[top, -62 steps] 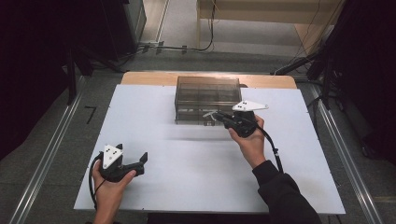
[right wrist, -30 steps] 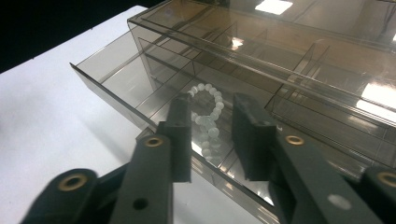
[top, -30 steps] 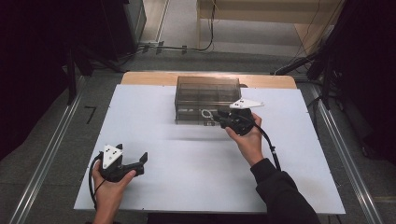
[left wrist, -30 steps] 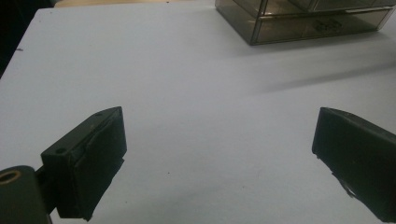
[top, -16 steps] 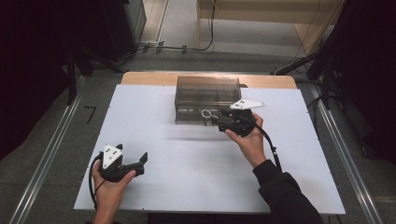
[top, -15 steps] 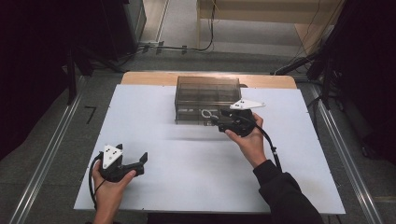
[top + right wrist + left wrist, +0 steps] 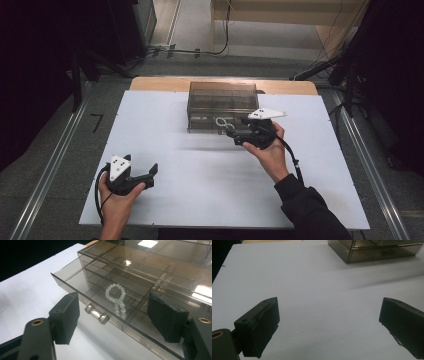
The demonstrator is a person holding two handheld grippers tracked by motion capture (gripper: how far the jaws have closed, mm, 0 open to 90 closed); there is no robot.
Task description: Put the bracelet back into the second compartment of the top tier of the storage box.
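Jaws of the right gripper [image 7: 113,321] have just been opening wide, nothing between them, before the drawer knob [image 7: 97,314]; bead bracelet [image 7: 116,297] lies inside the drawer; closing the drawer likely follows.

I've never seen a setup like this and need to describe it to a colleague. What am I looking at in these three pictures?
A person sits at a white table and holds a hand-held gripper in each hand; there is no robot arm. The high view looks down from above the person's side. The other two pictures come from small cameras riding on each gripper, looking along its two black jaws.

The left gripper rests near the table's front edge, jaws wide open with nothing between them. The right gripper is at a smoky clear plastic organizer box whose drawer is pulled out. Its jaws have just been opening and now stand on either side of the drawer's small clear handle without pressing it. A white bead bracelet lies in one drawer compartment. Nothing is held.
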